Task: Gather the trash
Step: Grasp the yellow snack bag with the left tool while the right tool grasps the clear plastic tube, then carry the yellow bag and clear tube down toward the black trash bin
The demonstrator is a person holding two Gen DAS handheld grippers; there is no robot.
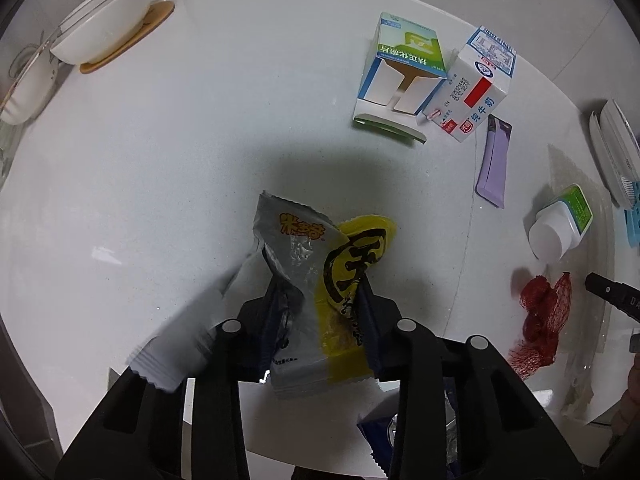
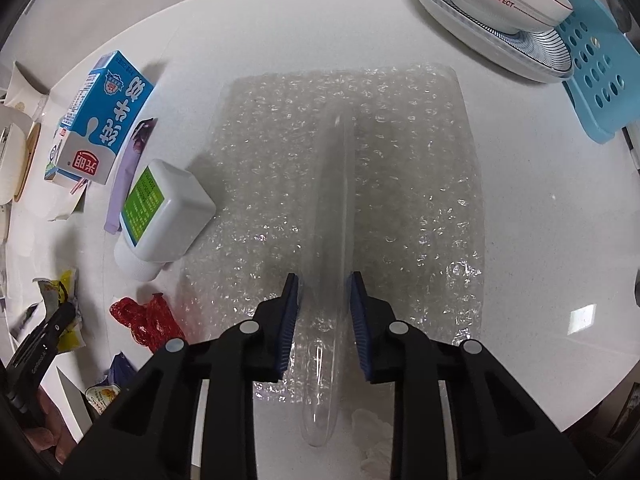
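**Two grips on the white table**

My left fingers (image 1: 320, 300) pinch one grey-and-yellow snack wrapper (image 1: 316, 276). My right fingers (image 2: 324, 304) squeeze a raised fold of one bubble wrap sheet (image 2: 344, 168) lying flat. Nearby lie two cartons (image 1: 472, 84), one white bottle (image 2: 164, 208), one red net (image 2: 144, 316), one purple sachet (image 1: 494, 160). The round table (image 1: 180, 140) also carries bowls.

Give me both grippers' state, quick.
Left gripper: shut on the snack wrappers.
Right gripper: shut on a raised fold of the bubble wrap.
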